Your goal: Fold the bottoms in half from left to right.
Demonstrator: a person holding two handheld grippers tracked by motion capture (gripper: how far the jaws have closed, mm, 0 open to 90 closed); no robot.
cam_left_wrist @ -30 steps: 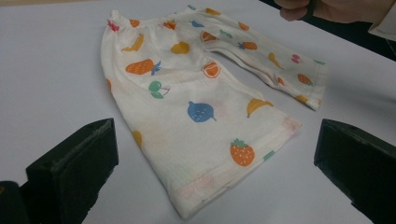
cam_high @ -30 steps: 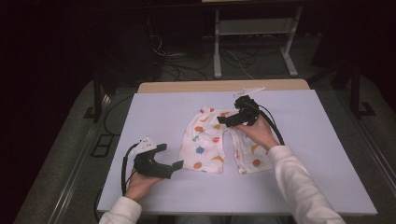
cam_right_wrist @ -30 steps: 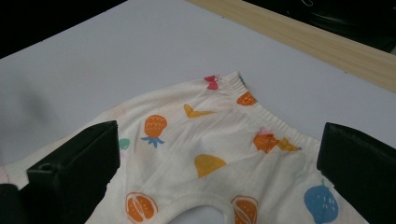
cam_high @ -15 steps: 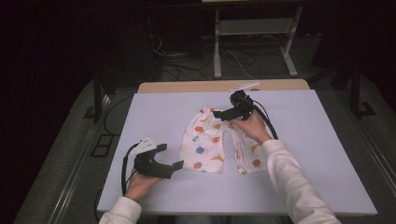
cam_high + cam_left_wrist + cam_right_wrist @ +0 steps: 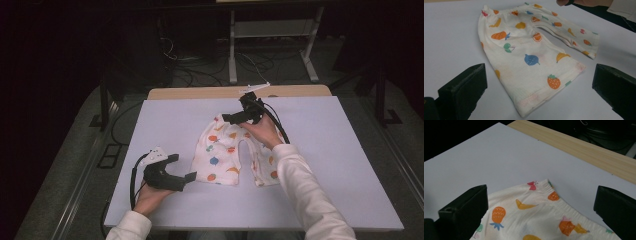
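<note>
A small pair of white trousers (image 5: pixel 220 155) printed with coloured fruit lies flat on the white table, its waistband at the far end and its two legs toward me. My left gripper (image 5: pixel 181 168) rests low near the front left, open, just left of the nearer leg's hem (image 5: pixel 554 82). My right gripper (image 5: pixel 231 118) hovers open over the waistband (image 5: pixel 554 192), which is elastic with a small red bow. Nothing sits between either pair of jaws.
The white table top (image 5: pixel 325 165) has free room on its right and left sides. A wooden strip (image 5: pixel 200 93) runs along its far edge. Beyond it stand a metal stand (image 5: pixel 270 45) and cables on a dark floor.
My right gripper has moved away from me, from the middle of the trousers up to the waistband. The left gripper has stayed in place.
</note>
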